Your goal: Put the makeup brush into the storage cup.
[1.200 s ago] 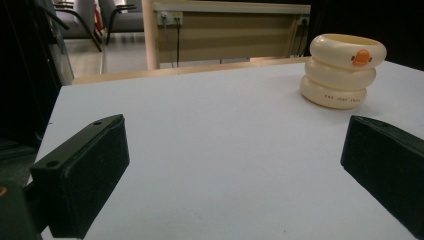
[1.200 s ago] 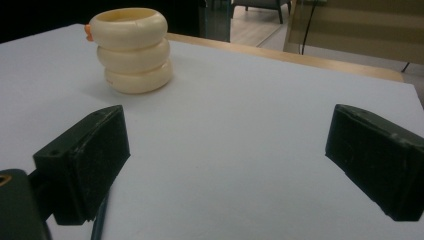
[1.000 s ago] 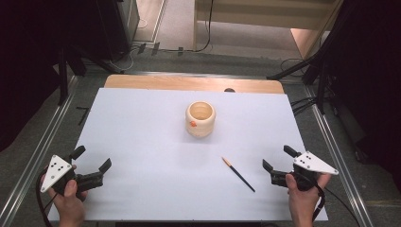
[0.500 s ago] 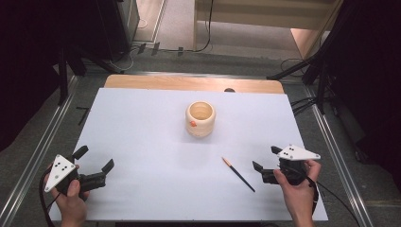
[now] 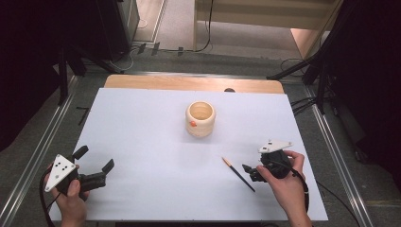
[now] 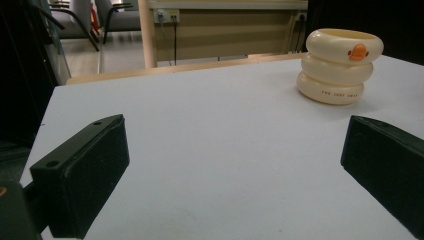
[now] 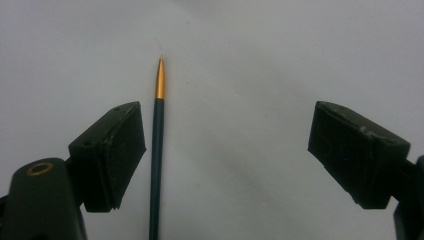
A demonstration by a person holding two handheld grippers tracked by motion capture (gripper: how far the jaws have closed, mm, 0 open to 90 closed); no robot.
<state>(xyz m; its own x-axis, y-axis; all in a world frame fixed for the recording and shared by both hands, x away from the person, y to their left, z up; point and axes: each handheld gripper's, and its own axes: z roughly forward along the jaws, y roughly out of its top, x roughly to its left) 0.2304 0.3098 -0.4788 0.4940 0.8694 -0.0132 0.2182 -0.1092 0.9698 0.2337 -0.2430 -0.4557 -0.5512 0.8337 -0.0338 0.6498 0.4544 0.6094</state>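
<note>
White covering spreads over the counter, with dark floor and cables beyond its far edge. On it lies the pencil, dark-bodied with an orange tip, near and to the right of the cream cup — the one with the small orange duck mark — and on the person's side of it. The right gripper has swung in from farther right of the pencil and now sits low just beside its near end; in the right gripper view the pencil runs up between the wide-apart jaws, close against the left-hand one, not yet pinched. That shift suggests a pick-up is about to start: the jaws probably need centring on the shaft before they close. The left gripper rests well to the left of the cup, jaws spread wide with nothing between them, having barely moved.
</note>
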